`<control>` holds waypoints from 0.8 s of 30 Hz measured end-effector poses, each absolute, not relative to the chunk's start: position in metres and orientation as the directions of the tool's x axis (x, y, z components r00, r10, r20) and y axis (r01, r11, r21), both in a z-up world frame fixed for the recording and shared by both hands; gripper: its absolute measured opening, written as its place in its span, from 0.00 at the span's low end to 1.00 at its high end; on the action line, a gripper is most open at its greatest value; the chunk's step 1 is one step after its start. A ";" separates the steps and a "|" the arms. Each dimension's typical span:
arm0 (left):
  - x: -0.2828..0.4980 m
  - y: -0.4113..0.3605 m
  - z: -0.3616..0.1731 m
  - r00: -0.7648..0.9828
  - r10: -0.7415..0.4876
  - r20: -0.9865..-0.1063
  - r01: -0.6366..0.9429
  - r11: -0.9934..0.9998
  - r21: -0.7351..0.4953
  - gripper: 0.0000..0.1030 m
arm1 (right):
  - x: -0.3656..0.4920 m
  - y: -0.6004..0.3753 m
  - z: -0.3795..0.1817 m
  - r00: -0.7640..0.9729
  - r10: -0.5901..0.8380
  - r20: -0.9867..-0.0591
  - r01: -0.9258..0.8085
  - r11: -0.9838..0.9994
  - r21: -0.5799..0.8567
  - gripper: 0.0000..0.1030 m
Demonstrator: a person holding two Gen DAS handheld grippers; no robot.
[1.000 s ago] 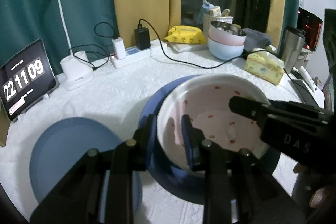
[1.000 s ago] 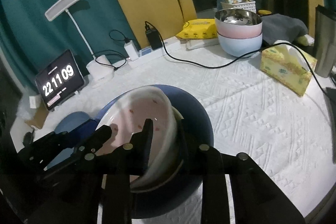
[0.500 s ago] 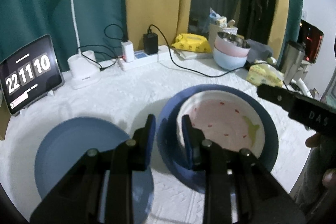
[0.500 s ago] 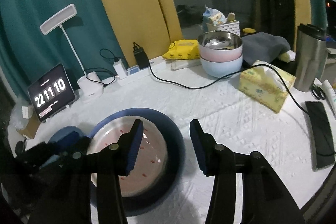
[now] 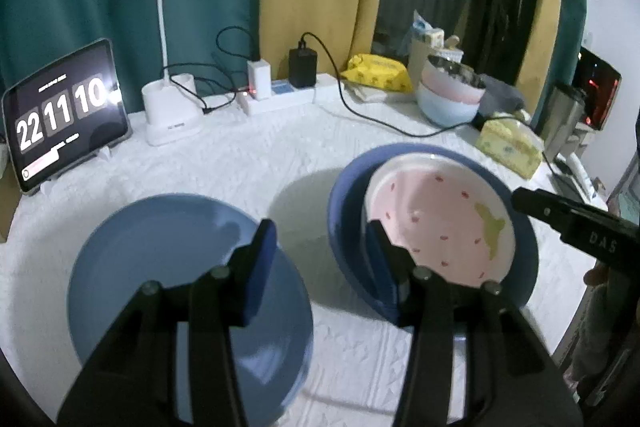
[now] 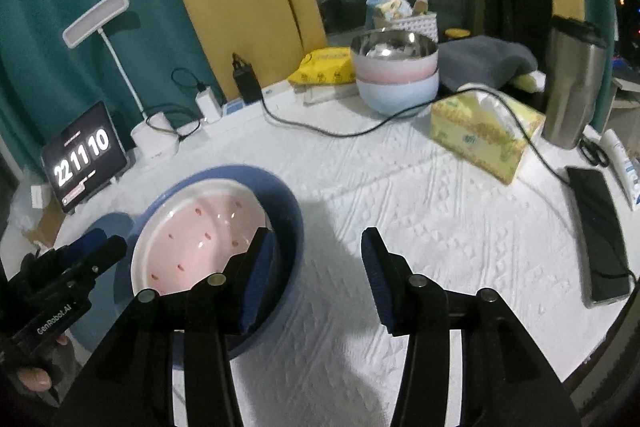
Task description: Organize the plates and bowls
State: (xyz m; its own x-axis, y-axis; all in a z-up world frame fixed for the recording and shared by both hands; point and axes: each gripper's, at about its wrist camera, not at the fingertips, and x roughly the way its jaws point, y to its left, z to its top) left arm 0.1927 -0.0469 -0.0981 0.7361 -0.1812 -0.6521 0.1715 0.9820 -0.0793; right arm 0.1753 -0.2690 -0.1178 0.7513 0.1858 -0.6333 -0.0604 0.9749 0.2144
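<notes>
We're hovering both grippers with jaws apart, holding nothing — left gripper (image 5: 322,247), right gripper (image 6: 316,259). Pink bowl (image 5: 438,223) is sitting in the dark plate (image 5: 344,195), just ahead; light plate (image 5: 160,247) under the left gripper. Likely ceramic — stiff, slick, breakable; we're pinching rims.
</notes>
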 end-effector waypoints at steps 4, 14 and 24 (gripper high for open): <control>0.195 -0.051 -0.105 0.714 -0.162 -0.681 0.173 0.983 -0.053 0.47 | 0.179 -0.268 -0.126 0.721 0.192 -0.666 -0.055 0.974 0.221 0.47; 0.198 -0.052 -0.111 0.702 -0.140 -0.698 0.151 0.987 -0.045 0.47 | 0.187 -0.266 -0.135 0.687 0.155 -0.710 -0.009 0.979 0.205 0.53; 0.197 -0.058 -0.111 0.714 -0.167 -0.680 0.177 0.983 -0.056 0.28 | 0.188 -0.277 -0.143 0.695 0.225 -0.683 0.007 0.948 0.319 0.51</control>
State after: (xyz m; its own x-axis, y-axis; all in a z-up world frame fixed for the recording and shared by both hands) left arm 0.1967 -0.0585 -0.1113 0.7139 -0.1670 -0.6800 0.1765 0.9827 -0.0560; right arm 0.1884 -0.2766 -0.1434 0.6946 0.2249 -0.6833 0.0073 0.9476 0.3193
